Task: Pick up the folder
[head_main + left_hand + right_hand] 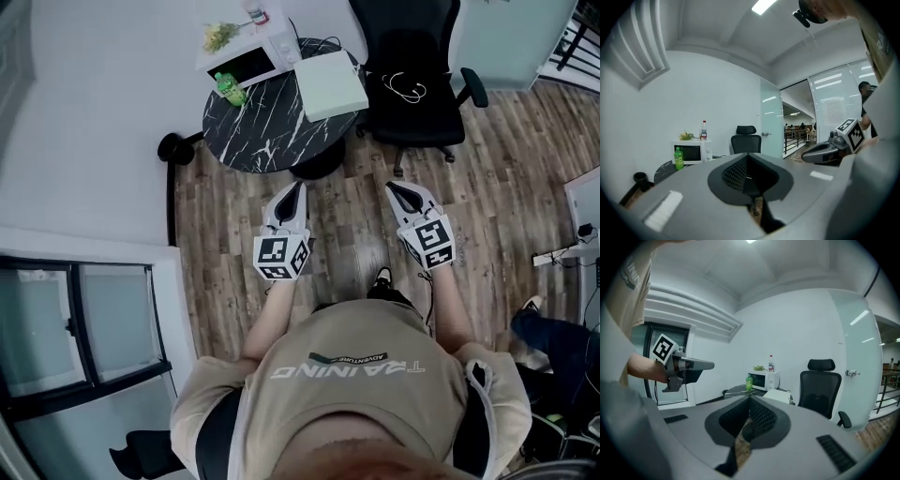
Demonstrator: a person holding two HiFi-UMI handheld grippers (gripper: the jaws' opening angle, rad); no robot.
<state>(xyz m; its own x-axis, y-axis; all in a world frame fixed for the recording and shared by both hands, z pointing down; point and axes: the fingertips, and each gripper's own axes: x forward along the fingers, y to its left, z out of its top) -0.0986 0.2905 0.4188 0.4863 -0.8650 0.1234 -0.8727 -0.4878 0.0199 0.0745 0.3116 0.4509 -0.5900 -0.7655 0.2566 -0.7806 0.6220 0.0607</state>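
Two tongs hover short of the table (248, 131): left gripper (298, 190) and right gripper (396, 190), both pressed together, empty, since the folder (330, 84) on its edge seems out of reach.

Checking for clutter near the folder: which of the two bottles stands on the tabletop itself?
The green bottle, on the black table in front of the microwave; the clear red-capped bottle stands on top of the microwave.

Beyond the left gripper (297, 190), a black table (253, 141) veined white bears a white folder (330, 82), green bottle (230, 89), white microwave (286, 42); floor (356, 234) brown wood-grain.
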